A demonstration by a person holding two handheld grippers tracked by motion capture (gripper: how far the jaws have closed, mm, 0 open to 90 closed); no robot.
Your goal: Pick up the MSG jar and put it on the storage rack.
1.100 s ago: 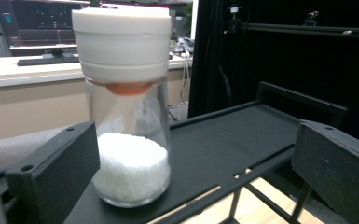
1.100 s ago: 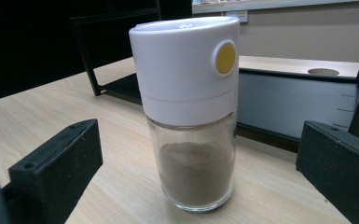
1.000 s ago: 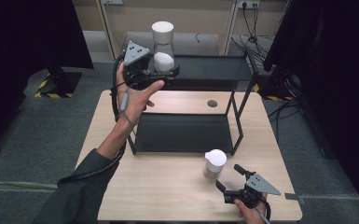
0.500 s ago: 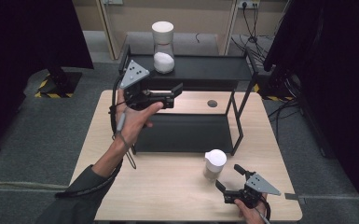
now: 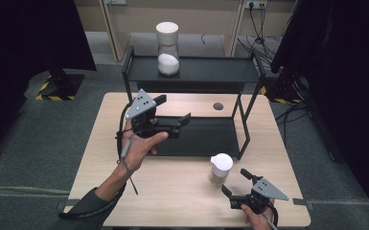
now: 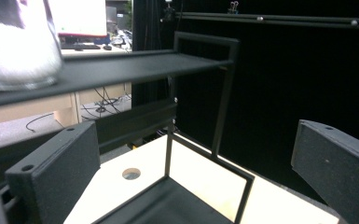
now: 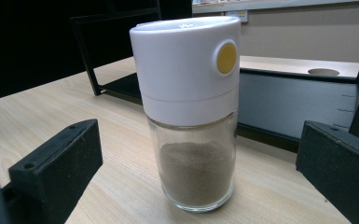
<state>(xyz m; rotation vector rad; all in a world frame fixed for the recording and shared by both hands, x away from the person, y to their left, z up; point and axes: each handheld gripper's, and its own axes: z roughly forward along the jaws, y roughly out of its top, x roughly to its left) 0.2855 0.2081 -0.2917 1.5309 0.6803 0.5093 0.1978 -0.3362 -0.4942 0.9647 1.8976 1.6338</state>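
A glass jar of white powder (image 5: 167, 48) with a white cap stands on the top shelf of a black rack (image 5: 206, 72). In the left gripper view the jar's base (image 6: 18, 51) is at the upper left. My left gripper (image 5: 174, 109) hovers open and empty over the rack's lower shelf (image 5: 206, 136), below and in front of that jar. A second glass jar (image 5: 220, 168) with brown powder, a white lid and a yellow button (image 7: 226, 58) stands on the wooden table. My right gripper (image 5: 234, 180) rests open just in front of it, its jaws either side without touching.
The wooden table (image 5: 172, 191) has a round cable hole (image 5: 218, 106) behind the rack. The rack's black posts (image 5: 244, 129) stand near the brown-powder jar. Dark screens flank the table, and cables lie on the floor at the back right.
My left gripper has drawn back from the white-powder jar on the top shelf and come down toward the person, empty. The jar stays on the shelf. The right gripper has not moved.
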